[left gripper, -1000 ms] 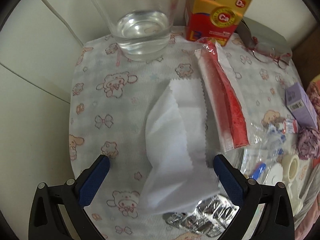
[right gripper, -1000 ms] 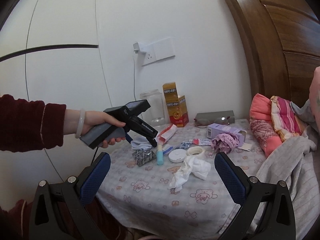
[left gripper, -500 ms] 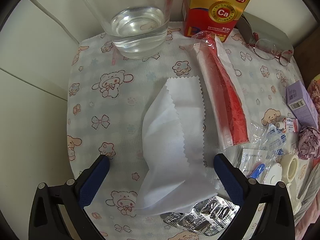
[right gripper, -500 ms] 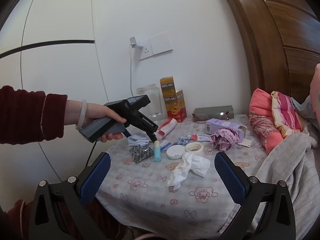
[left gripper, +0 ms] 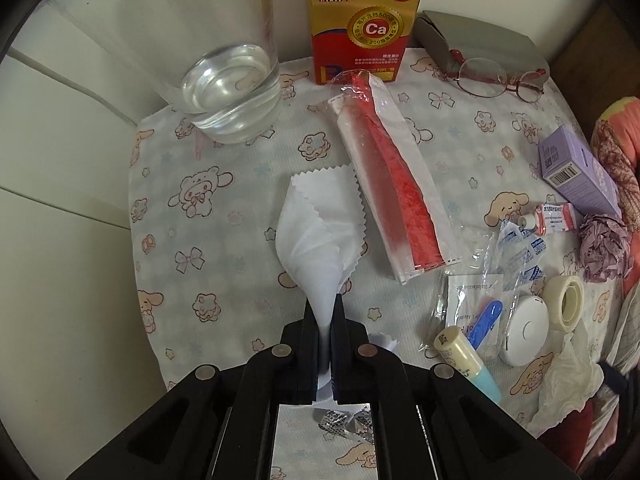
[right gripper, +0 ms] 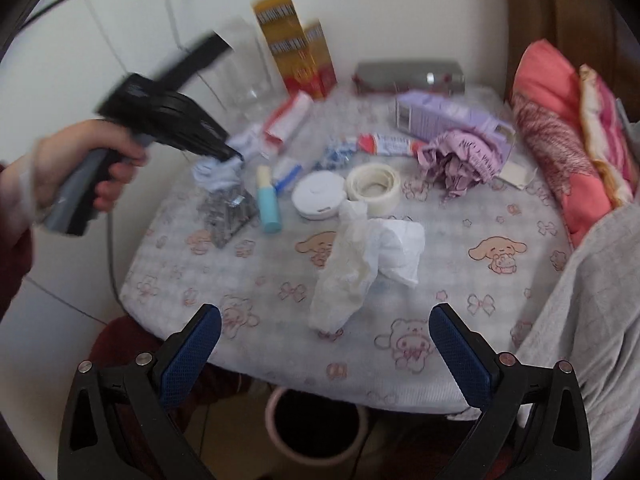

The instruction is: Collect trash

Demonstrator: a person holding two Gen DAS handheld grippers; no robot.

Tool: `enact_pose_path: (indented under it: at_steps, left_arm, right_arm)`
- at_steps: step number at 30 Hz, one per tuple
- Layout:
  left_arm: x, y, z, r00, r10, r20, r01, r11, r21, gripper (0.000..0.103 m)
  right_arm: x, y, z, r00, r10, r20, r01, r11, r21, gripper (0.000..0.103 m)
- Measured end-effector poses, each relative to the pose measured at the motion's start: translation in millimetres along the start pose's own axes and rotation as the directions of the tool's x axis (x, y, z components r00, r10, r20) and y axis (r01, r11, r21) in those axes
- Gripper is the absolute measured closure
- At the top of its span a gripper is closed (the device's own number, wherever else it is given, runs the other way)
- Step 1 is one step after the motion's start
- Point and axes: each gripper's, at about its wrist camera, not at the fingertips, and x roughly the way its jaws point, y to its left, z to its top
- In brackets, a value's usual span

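Observation:
A white cloth (left gripper: 316,232) with zigzag edges rises off the cartoon-print tablecloth (left gripper: 224,280), pinched into a cone. My left gripper (left gripper: 325,308) points straight down and its jaws are closing tight on the cloth, pads pressed on it. The right wrist view, which is blurred, shows a hand holding that gripper (right gripper: 232,156) at the table's left. My right gripper (right gripper: 325,312) is open, just in front of a crumpled white tissue (right gripper: 372,256) near the table's front edge. A pink-rimmed bin (right gripper: 316,424) stands under that edge.
A red-and-clear wrapper (left gripper: 392,184), silver blister pack (right gripper: 228,216), crumpled purple paper (right gripper: 456,160), tape roll (right gripper: 372,186) and blue tube (right gripper: 268,204) lie around. A glass of water (left gripper: 228,88), calcium box (left gripper: 364,20) and spectacles (left gripper: 492,80) stand at the back. Bedding (right gripper: 560,152) crowds the right.
My left gripper went from wide open to shut on the white cloth and lifted it slightly. My right gripper tilted down and moved in towards the crumpled tissue.

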Motion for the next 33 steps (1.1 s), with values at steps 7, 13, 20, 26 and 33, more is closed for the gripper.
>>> enact_pose_path:
  at_steps: [7, 13, 20, 26, 33]
  left_arm:
    - [1, -2, -2, 1.0, -0.005, 0.004, 0.005, 1.0, 0.003, 0.099]
    - [2, -3, -4, 1.0, 0.0, 0.005, 0.0, 1.0, 0.009, 0.099]
    - [2, -2, -3, 1.0, 0.0, 0.003, 0.0, 1.0, 0.015, 0.099]
    - [0, -4, -4, 1.0, 0.012, 0.01, -0.012, 1.0, 0.015, 0.099]
    - [-4, 8, -17, 0.996, -0.05, 0.075, 0.055, 0.996, -0.065, 0.099]
  right_arm:
    - [50, -11, 30, 0.96, -0.193, -0.205, 0.185, 0.981, -0.056, 0.0]
    - [63, -12, 33, 0.943, -0.224, -0.248, 0.212, 0.974, -0.073, 0.001]
    - [51, 2, 39, 0.942, -0.207, -0.264, 0.183, 0.976, -0.115, 0.037]
    - [36, 9, 36, 0.943, -0.185, -0.277, 0.142, 0.975, -0.168, 0.098]
    - [39, 15, 30, 0.946, -0.189, -0.264, 0.149, 0.975, -0.167, 0.098]
